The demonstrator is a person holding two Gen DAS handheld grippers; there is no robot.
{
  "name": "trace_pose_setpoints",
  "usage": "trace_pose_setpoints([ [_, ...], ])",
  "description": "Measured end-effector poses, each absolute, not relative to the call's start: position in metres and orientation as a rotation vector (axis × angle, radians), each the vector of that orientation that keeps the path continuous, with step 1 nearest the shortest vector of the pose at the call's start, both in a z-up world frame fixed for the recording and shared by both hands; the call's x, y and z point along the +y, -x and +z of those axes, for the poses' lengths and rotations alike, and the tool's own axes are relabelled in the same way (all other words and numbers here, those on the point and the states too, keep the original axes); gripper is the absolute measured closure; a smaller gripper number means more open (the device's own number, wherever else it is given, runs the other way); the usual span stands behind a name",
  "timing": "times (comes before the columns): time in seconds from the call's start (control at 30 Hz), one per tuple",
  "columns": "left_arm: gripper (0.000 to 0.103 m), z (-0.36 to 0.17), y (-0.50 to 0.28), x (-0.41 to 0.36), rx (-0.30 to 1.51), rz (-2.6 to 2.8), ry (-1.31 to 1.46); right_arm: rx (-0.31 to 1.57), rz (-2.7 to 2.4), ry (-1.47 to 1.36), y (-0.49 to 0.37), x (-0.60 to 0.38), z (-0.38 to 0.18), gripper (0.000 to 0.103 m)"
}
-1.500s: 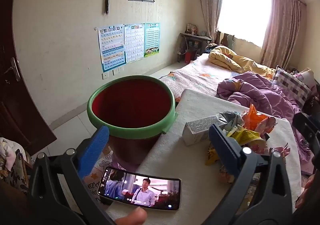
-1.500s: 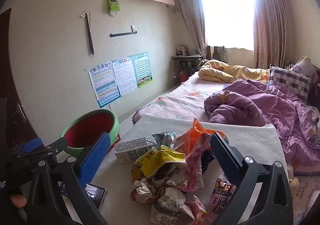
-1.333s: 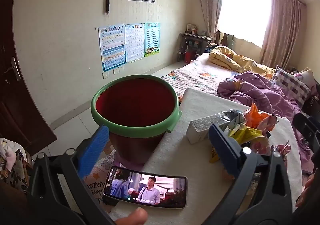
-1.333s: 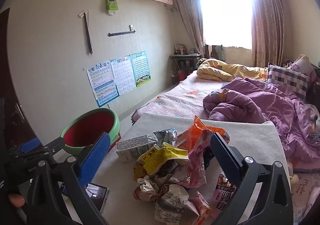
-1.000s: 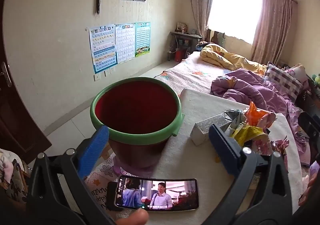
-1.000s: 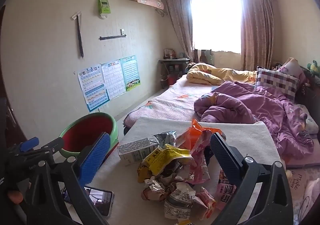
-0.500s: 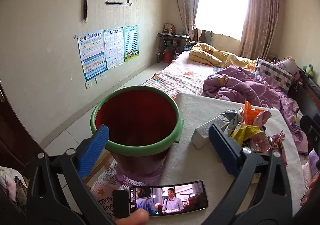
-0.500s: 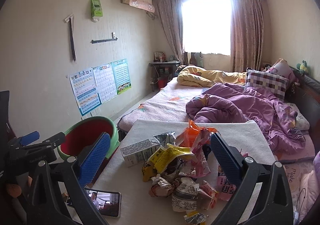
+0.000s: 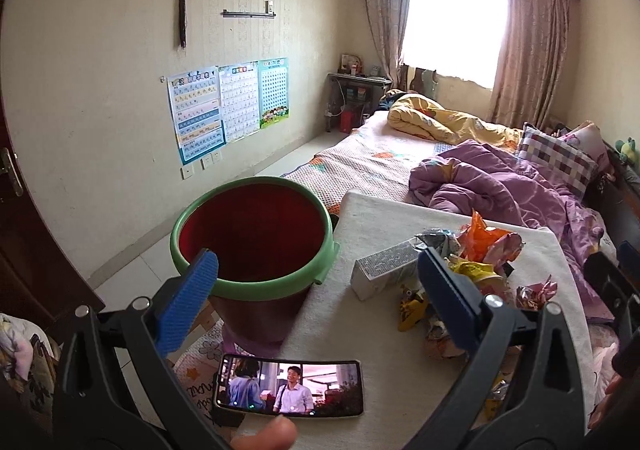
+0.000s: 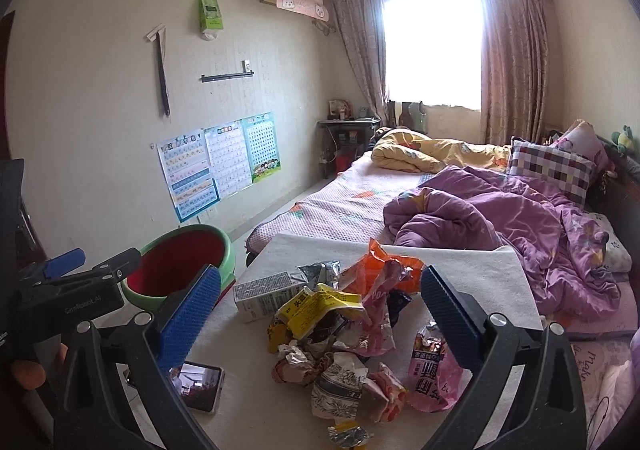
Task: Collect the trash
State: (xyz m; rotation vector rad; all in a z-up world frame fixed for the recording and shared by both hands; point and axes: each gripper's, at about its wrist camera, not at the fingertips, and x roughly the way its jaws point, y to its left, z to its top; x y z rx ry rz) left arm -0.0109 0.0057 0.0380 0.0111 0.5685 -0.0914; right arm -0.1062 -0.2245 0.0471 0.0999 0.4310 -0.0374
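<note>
I have pulled both tools back and up: my left tool (image 9: 316, 278) and right tool (image 10: 320, 302) hang spread and empty, nothing collected yet. The wrapper pile (image 10: 344, 334) lies on the tabletop (image 10: 460, 266), beside the bucket (image 9: 252, 238).

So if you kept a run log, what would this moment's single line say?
stage: start | left gripper: open, empty | right gripper: open, empty | wrappers: on table | bin: looks empty

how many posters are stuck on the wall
3, side by side low on the left wall: the left poster, the middle poster and the right poster with the blue grid. None looks hidden.
</note>
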Motion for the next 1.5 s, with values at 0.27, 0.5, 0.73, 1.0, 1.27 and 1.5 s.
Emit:
trace_pose_setpoints([
  [0.27, 0.005, 0.041, 0.04, -0.013, 0.566, -0.002, 0.02, 0.442, 0.043, -0.113, 0.116, -0.254, 0.043, 0.007],
  [0.5, 0.005, 0.039, 0.052, -0.016, 0.563, 0.021, 0.002, 0.434, 0.058, -0.132, 0.121, -0.261, 0.041, 0.007],
  [0.73, 0.005, 0.043, 0.057, -0.005, 0.567, 0.046, -0.001, 0.448, 0.09, -0.142, 0.119, -0.249, 0.041, 0.007],
  [1.0, 0.005, 0.044, 0.045, 0.025, 0.557, 0.033, 0.007, 0.428, 0.061, -0.119, 0.113, -0.216, 0.048, 0.007],
  [1.27, 0.005, 0.045, 0.023, 0.062, 0.557, -0.002, 0.006, 0.428, 0.013, -0.115, 0.104, -0.18, 0.05, 0.007],
  [1.5, 0.005, 0.041, 0.021, 0.088, 0.495, -0.051, -0.011, 0.401, -0.027, -0.119, 0.102, -0.153, 0.043, 0.007],
])
